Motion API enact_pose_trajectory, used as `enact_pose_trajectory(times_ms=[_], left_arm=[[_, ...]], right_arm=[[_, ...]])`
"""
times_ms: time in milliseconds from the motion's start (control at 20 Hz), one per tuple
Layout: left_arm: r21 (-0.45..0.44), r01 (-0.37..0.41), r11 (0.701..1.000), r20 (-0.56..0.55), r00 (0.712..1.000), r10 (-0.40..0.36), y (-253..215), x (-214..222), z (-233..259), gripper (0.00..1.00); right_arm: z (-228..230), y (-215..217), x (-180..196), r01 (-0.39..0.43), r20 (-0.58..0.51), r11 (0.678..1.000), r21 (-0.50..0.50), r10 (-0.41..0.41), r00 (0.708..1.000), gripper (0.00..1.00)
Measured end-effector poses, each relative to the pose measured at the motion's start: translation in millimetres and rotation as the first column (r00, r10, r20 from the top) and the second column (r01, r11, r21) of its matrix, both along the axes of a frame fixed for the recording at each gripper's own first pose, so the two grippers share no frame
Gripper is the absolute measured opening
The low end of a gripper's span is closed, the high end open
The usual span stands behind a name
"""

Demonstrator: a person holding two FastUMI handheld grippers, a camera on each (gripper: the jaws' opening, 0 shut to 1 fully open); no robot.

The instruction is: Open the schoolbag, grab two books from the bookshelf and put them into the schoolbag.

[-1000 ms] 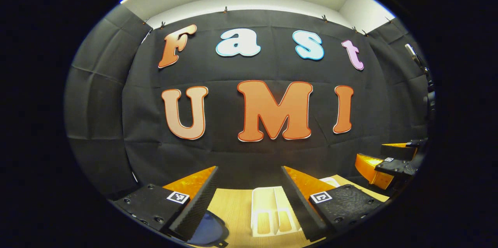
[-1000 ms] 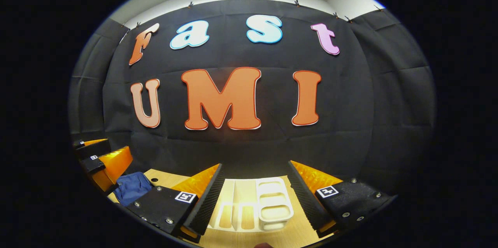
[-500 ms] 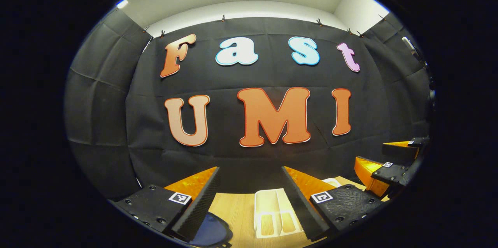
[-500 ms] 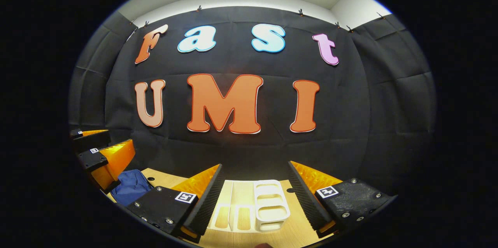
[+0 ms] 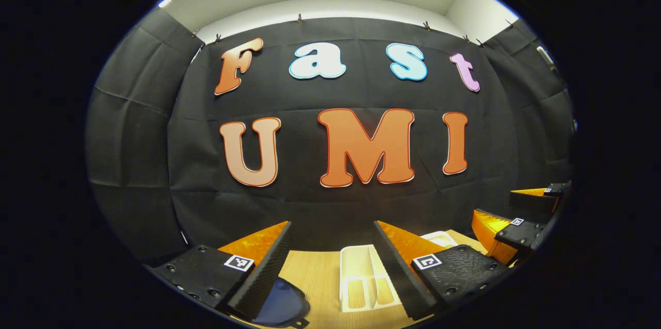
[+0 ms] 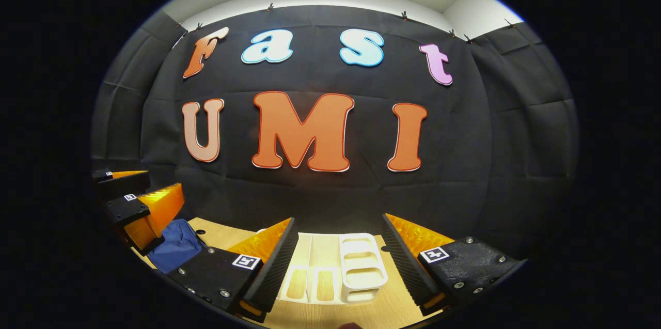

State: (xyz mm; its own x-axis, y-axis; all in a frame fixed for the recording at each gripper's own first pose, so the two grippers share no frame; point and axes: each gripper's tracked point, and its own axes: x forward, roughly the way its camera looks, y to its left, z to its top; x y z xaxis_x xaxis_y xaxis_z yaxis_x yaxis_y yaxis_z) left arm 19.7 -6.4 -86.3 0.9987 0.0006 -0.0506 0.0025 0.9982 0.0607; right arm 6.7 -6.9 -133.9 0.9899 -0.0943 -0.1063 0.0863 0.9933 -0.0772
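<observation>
In the left gripper view, my left gripper (image 5: 333, 231) stands open above a wooden table (image 5: 315, 280). Between its fingers lies a white bookshelf rack (image 5: 364, 280) with upright dividers, and no books are visible in it. A dark blue schoolbag (image 5: 281, 306) peeks out under the left finger. In the right gripper view, my right gripper (image 6: 338, 225) is open too, held over the same white bookshelf rack (image 6: 343, 272). The blue schoolbag (image 6: 175, 249) lies at the lower left, beside the other gripper (image 6: 142, 200).
The black cloth wall rises right behind the table's far edge. In the left gripper view the other gripper (image 5: 516, 215) hangs at the far right, over the table. Small dark holes dot the wooden table (image 6: 217, 233) top.
Both views shifted slightly: the cameras tipped up a little half a second ago and then came back down. The rack and the bag have not moved. Both grippers stayed open.
</observation>
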Motion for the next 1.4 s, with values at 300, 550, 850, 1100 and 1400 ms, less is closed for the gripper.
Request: enact_pose_trajectory(times_ms=[300,550,850,1100,1400], left_arm=[[-0.002,0.008,1.000,-0.010,1.000,-0.008,-1,1,-5,0.96],[-0.028,0.009,1.000,-0.006,1.000,-0.009,0,5,-7,0.99],[-0.022,0.006,1.000,-0.018,1.000,-0.006,1,8,-11,0.96],[-0.019,0.007,1.000,-0.021,1.000,-0.008,2,10,-11,0.99],[-0.024,-0.007,1.000,-0.031,1.000,0.006,5,9,-18,0.96]], right_arm=[[-1,-2,3,0.012,-0.003,1.000,-0.002,-0.012,1.000,0.96],[2,0,3,0.023,-0.016,1.000,-0.004,-0.023,1.000,0.96],[-1,1,5,0.021,-0.022,1.000,-0.018,-0.021,1.000,0.96],[-2,-4,4,0.032,-0.025,0.999,-0.020,-0.033,0.999,0.96],[-4,-7,4,0.042,-0.027,0.999,-0.017,-0.042,0.999,0.96]])
